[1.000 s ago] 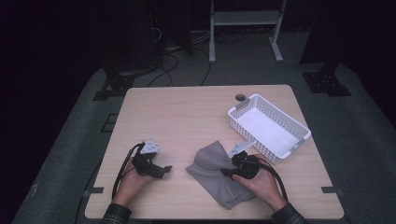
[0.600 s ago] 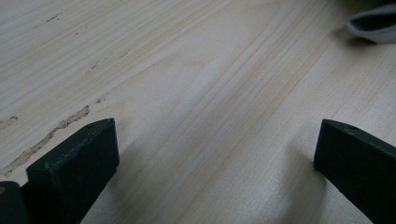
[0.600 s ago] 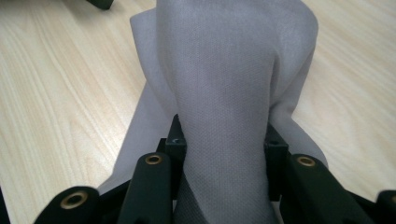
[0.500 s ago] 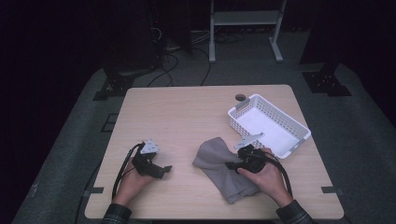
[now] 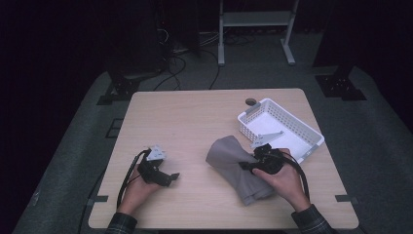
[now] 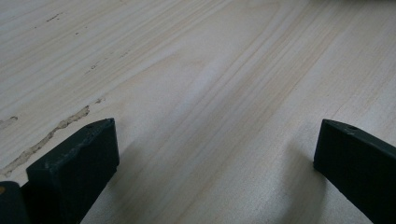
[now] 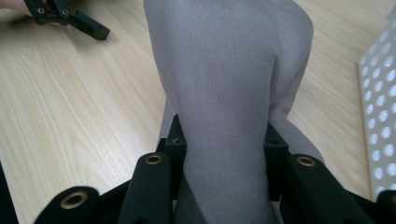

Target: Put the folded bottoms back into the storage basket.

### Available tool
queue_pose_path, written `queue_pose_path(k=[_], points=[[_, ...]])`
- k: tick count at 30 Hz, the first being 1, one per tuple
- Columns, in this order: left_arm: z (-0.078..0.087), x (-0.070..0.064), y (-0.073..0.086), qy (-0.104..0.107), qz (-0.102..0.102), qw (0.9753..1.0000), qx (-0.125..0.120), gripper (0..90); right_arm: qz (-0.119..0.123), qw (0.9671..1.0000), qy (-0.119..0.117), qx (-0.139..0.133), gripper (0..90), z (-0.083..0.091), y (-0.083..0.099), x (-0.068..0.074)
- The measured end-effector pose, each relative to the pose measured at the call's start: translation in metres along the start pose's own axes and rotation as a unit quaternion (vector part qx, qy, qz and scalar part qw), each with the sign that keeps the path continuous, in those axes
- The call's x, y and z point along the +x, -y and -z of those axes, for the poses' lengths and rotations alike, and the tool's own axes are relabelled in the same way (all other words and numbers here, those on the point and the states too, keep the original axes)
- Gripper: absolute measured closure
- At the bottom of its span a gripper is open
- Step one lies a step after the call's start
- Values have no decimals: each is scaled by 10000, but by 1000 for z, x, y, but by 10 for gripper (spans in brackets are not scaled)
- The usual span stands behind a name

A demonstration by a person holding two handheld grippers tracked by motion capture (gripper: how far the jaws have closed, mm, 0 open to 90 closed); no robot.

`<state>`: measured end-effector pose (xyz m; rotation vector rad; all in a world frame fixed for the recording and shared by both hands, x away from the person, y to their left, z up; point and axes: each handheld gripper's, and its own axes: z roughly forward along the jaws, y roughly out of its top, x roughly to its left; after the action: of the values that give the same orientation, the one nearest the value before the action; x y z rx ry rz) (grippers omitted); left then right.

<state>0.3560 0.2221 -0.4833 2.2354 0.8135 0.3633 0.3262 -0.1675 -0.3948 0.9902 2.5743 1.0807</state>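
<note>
A grey cloth lies bunched on the wooden table, right of centre. My right gripper is shut on a fold of it; in the right gripper view the cloth rises between both jaws and drapes over them. My left gripper rests low over bare wood near the front left, held by a hand. Its jaws stand wide apart in the left gripper view with nothing between them. That left gripper also appears at the top left of the right gripper view.
A white perforated basket sits at the table's right side, close behind my right hand; its wall shows at the right edge of the right gripper view. A small dark round object lies behind the basket. Cables and stand legs are on the floor beyond.
My right gripper has pulled the cloth toward the right, nearer the basket, and the cloth has bunched up. The left gripper has stayed in place.
</note>
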Motion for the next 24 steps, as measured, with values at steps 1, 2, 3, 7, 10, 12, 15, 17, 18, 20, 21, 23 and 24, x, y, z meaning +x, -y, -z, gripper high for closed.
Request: queue_pose_path(k=[1,2,3,7,10,12,15,17,18,20,21,23,24], points=[[0,0,0,0,0,10000,-1,0,-20,10000,8,0,640,1,-1,0],[0,0,0,0,2,10000,-3,0,-23,10000,12,-25,640,3,-2,-1],[0,0,0,0,1,10000,-1,0,-15,10000,14,-32,640,5,-3,-2],[0,0,0,-1,1,10000,-2,0,-32,9999,28,-119,640,11,-8,-4],[0,0,0,0,0,10000,-2,0,-16,9999,69,-150,640,16,-12,-7],[0,0,0,0,1,10000,-1,0,-32,9998,70,-169,640,20,-14,-8],[0,0,0,1,0,10000,-2,0,-59,9997,19,-227,640,24,-18,-12],[0,0,0,1,0,10000,-2,0,-45,9997,35,-248,640,28,-21,-14],[0,0,0,0,0,10000,-1,0,-26,9996,52,-264,639,29,-23,-15],[0,0,0,3,-4,10000,5,0,-27,9994,67,-330,640,34,-26,-18],[0,0,0,2,-4,10000,5,0,-43,9994,62,-333,639,36,-27,-19],[0,0,0,-1,-11,10000,1,0,-46,9993,93,-356,640,40,-29,-22],[0,0,0,-1,-12,10000,4,0,-40,9993,106,-363,640,42,-30,-22]])
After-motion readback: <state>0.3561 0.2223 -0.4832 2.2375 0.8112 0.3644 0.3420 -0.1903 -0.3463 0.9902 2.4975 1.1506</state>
